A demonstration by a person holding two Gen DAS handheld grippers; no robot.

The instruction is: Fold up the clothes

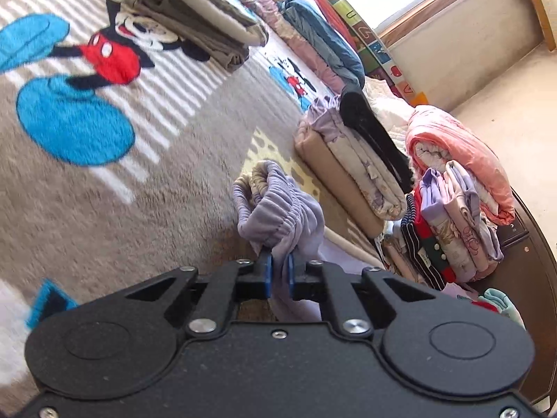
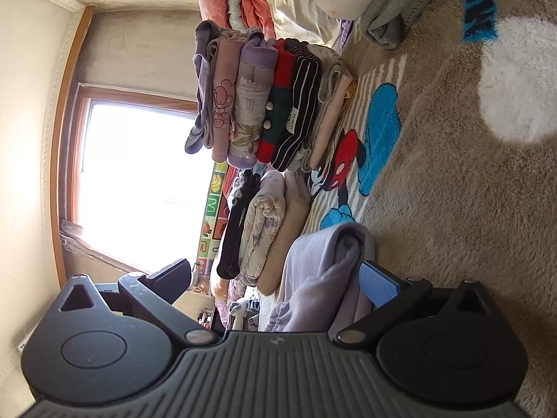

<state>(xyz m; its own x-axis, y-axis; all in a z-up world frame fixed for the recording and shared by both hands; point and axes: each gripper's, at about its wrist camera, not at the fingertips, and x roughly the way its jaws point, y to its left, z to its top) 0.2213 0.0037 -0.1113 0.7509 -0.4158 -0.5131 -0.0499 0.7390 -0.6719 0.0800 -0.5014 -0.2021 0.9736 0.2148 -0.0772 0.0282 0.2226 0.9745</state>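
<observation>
A lavender garment (image 1: 278,209) with an elastic waistband hangs bunched above the carpet in the left wrist view. My left gripper (image 1: 278,273) is shut on it, the cloth pinched between the blue pads (image 1: 266,271). In the right wrist view the same lavender garment (image 2: 323,261) is folded over and lies between the widely spread fingers of my right gripper (image 2: 276,268), which is open. Its blue pad (image 2: 377,284) rests just beside the cloth without clamping it.
A plush carpet (image 1: 104,216) with a cartoon mouse covers the floor. On it lie folded brown clothes (image 1: 202,17), a stack of small folded garments (image 1: 449,223) (image 2: 264,104), folded bedding topped by a black item (image 1: 355,174), and a pink quilt (image 1: 463,153). An alphabet mat (image 1: 365,24) and a window (image 2: 139,174) are behind.
</observation>
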